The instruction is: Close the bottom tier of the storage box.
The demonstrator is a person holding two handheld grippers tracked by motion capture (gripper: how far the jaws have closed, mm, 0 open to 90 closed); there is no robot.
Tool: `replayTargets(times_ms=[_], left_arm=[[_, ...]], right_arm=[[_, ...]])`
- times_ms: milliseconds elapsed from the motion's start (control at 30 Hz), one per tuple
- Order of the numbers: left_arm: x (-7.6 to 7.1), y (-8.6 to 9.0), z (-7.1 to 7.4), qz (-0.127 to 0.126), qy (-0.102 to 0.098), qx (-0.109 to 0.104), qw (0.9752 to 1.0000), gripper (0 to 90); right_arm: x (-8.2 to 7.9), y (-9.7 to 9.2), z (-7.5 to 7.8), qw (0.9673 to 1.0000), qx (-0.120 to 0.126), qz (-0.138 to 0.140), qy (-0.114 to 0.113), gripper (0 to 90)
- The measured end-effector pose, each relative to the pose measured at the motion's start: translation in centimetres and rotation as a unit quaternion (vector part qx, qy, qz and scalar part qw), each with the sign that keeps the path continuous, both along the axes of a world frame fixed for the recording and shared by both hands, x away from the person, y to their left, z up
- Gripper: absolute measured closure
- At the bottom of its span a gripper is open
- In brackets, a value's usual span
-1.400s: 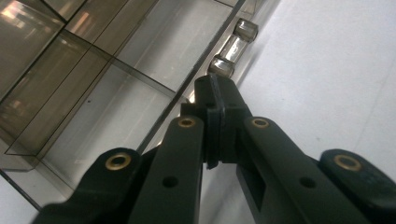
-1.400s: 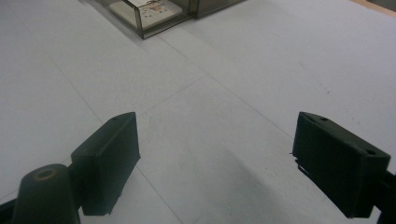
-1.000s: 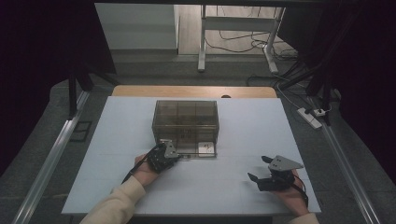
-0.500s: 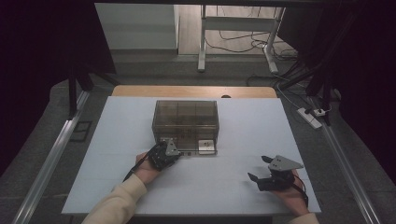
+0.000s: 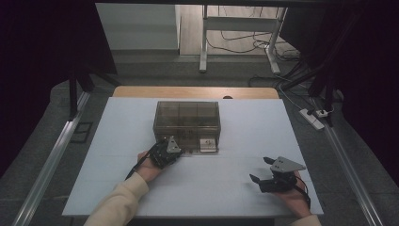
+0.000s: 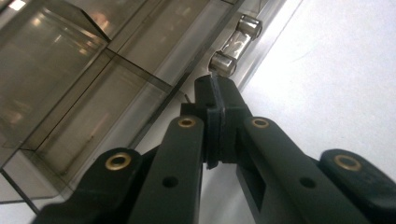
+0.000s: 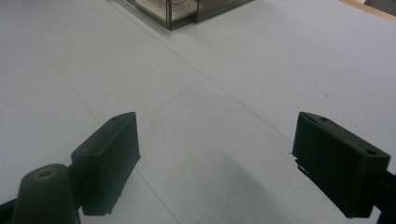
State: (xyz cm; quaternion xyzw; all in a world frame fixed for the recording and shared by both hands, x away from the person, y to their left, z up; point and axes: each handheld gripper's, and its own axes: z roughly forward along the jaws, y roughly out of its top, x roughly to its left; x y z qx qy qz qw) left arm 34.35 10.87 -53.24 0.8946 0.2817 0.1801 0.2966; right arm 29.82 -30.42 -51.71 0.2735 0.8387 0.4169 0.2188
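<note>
High view: the left tongs (image 5: 175, 149) sit at the front face of the smoky translucent plastic drawer box (image 5: 187, 117) in the middle of the white bench (image 5: 117, 141); the right tongs (image 5: 261, 172) rest well apart, near the front right.

Left gripper view: the tongs (image 6: 215, 88) are clenched with nothing visibly between them, just below a small clear knob with metal ends (image 6: 235, 46). Pulling now would likely slip off, or shove the box.

Right gripper view: the right tongs (image 7: 215, 163) are released, so nothing steadies the box (image 7: 187, 11).

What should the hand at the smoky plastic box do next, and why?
Probably pull gently toward the person. The left gripper is shut right at the box, just below a small metal handle on its front, which looks like a drawer pull. The right gripper waits open.
</note>
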Motion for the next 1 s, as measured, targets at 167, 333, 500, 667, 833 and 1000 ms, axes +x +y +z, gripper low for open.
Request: replayTargets(times_ms=[167,333,500,667,833,1000], left_arm=[[0.2,0.1,0.0,0.003,0.000,-0.005,1.0000,88.7],[0.4,0.1,0.0,0.005,-0.004,-0.005,1.0000,88.7],[0.7,0.1,0.0,0.007,-0.005,-0.007,0.9999,88.7],[1.1,0.1,0.0,0.012,-0.006,-0.009,0.9999,88.7],[1.5,0.1,-0.1,0.017,-0.008,-0.012,0.9998,88.7],[1.9,0.1,-0.1,0.018,-0.008,-0.012,0.9997,88.7]], right_arm=[[0.0,0.0,0.0,1.0000,0.000,-0.001,0.001,14.6],[0.0,0.1,0.0,1.0000,-0.002,-0.001,0.000,14.6],[0.0,0.1,0.0,1.0000,-0.004,-0.001,0.000,14.6],[0.1,0.2,0.0,1.0000,-0.005,0.001,0.001,14.6],[0.1,0.2,0.0,1.0000,-0.005,0.001,0.001,14.6],[0.1,0.2,-0.1,1.0000,-0.005,0.001,0.001,14.6]])
